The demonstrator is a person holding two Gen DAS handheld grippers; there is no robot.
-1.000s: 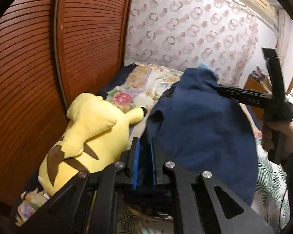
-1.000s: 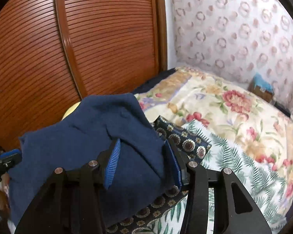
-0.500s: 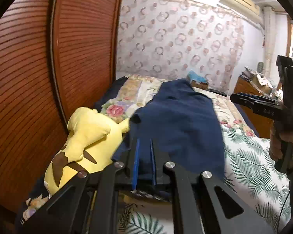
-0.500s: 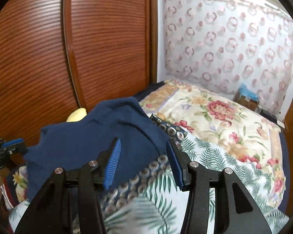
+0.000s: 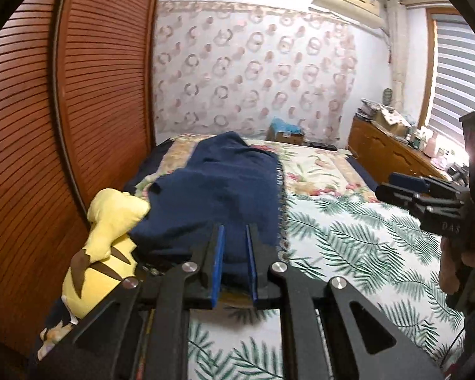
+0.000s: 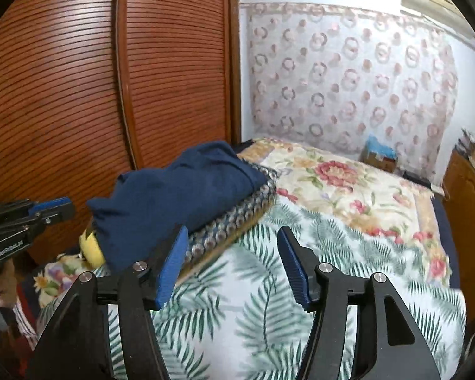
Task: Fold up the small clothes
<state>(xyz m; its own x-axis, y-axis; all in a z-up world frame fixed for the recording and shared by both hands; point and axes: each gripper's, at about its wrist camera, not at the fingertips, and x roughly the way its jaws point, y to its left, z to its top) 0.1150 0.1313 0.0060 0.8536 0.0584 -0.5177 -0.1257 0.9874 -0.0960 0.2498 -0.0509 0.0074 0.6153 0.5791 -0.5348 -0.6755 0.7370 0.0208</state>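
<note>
Only rightward: right gripper (image 6: pixel 232 264) jaws apart, off navy garment (image 6: pixel 180 190)

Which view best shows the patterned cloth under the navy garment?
The right wrist view: the patterned cloth shows a long exposed edge beneath the navy garment. The left wrist view shows only a thin strip along the garment's right side.

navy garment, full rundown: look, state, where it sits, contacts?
The navy garment is plain dark blue, soft and fleece-like, with no print showing. It lies folded and bunched, not flat, on a patterned folded cloth on the bed. Its near edge sits between the fingers of the left gripper, whose pads stand close together; whether they pinch it is unclear. One end drapes against the yellow plush toy. The right gripper is open and clear of it.
</note>
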